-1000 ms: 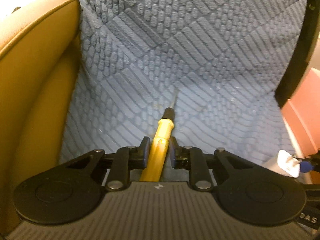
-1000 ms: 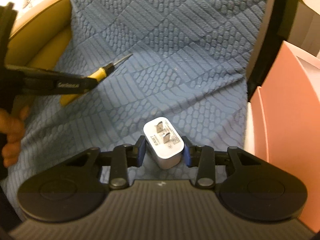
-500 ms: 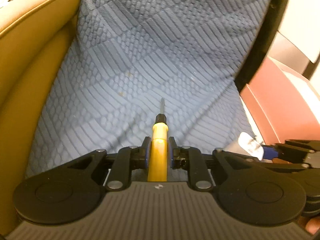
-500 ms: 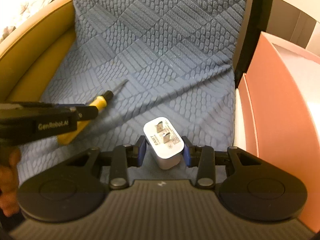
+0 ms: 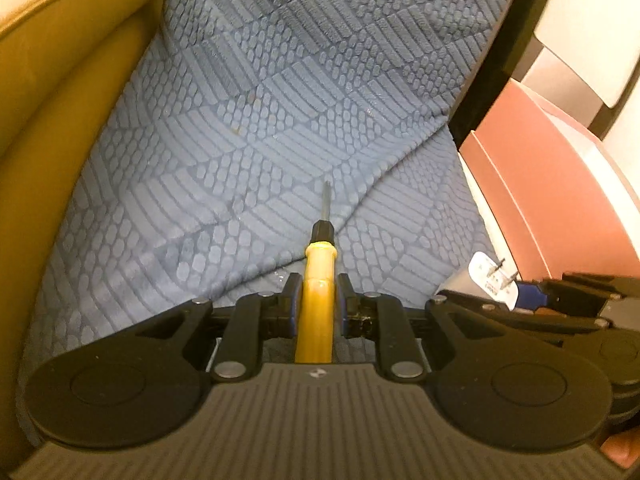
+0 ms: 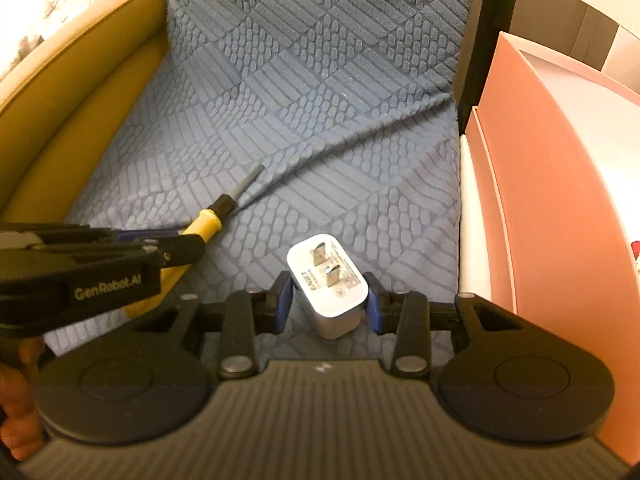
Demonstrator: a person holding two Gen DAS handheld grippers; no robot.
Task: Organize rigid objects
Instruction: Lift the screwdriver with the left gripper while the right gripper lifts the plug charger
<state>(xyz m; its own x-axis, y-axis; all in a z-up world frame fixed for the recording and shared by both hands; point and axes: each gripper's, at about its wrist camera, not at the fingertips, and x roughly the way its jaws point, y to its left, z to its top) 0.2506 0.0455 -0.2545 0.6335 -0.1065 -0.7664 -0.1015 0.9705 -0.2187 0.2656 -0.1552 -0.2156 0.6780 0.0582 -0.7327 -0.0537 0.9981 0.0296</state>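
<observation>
Above a blue textured seat cover (image 6: 320,120), the left gripper (image 5: 317,300) pinches a yellow screwdriver (image 5: 318,280) while the right gripper (image 6: 326,300), near the cover's right edge beside a pink box (image 6: 560,200), clamps a white charger (image 6: 328,280) marked "EAGET"; the left reads "GenRobot.AI".

Left wrist view sits just behind its own fingers, looking forward and down, close over the blue textured seat cover (image 5: 256,128); tan leather armrest (image 5: 60,92) at left, pink cardboard box (image 5: 552,184) at right. Right wrist view looks the same way from slightly further right, equally near. Both share the seat cover (image 6: 320,92), box (image 6: 548,184), yellow-handled screwdriver (image 5: 318,280) (image 6: 206,220) and white two-prong charger plug (image 5: 490,280) (image 6: 328,280).
</observation>
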